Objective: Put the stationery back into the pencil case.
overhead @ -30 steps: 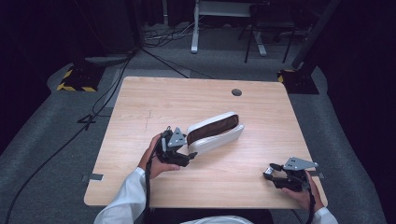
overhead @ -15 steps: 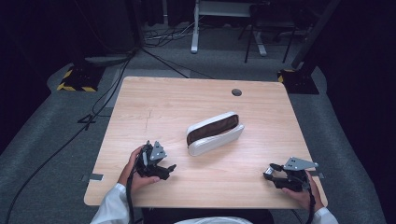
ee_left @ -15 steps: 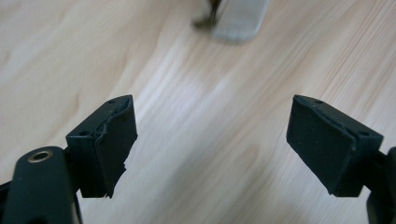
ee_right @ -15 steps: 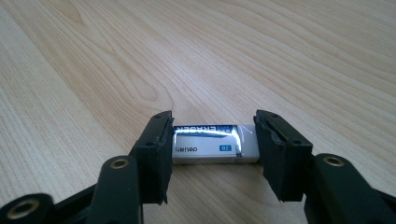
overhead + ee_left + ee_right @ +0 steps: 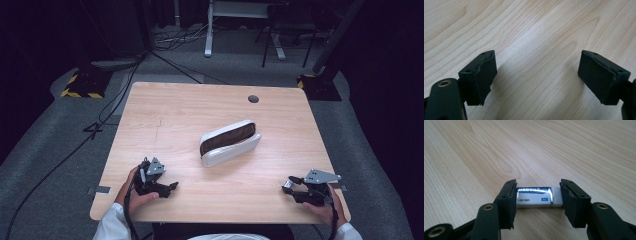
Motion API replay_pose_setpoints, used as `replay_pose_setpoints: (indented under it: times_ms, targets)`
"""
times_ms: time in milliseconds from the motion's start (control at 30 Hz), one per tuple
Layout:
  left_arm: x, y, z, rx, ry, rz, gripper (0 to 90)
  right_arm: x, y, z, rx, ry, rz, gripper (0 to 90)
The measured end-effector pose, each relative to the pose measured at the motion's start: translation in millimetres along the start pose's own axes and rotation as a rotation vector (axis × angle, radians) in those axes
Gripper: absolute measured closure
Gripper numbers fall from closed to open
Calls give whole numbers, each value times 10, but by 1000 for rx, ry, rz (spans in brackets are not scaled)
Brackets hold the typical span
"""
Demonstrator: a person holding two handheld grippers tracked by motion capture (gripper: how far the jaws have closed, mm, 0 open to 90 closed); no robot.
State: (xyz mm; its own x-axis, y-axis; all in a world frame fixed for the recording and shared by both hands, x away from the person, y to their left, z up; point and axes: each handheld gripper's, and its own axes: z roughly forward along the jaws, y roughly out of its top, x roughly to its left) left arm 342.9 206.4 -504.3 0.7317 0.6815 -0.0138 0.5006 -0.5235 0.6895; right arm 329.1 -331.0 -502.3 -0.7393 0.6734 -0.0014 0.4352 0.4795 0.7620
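A white pencil case (image 5: 230,142) with a dark brown inside lies open at the middle of the wooden table (image 5: 175,110). My left gripper (image 5: 171,186) is near the front left edge, well apart from the case. In the left gripper view its jaws (image 5: 537,65) stand wide over bare wood; they have just been opening, and nothing is between them. My right gripper (image 5: 288,183) rests at the front right corner. In the right gripper view it (image 5: 539,191) is shut on a white eraser (image 5: 535,197) with a blue sleeve, gripped by its two short ends just above the tabletop.
A round cable hole (image 5: 253,99) sits near the table's far edge. Beyond the table, on the grey floor, are cables (image 5: 100,120), a yellow-and-black striped base (image 5: 80,85) and a white stand (image 5: 210,30).
My left gripper has let go of the pencil case's left end and drawn back and down to the front left of the table. The right gripper has stayed put.
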Motion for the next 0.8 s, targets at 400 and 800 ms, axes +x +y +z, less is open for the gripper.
replay_pose_setpoints:
  times_ms: [400,800]
  targets:
    - [7,3,7,-1,-2,-10,148,-20,-2,-51,-18,-2,13,491]
    - [14,12,18,1,-2,-6,139,-59,185,-142,-67,-28,18,491]
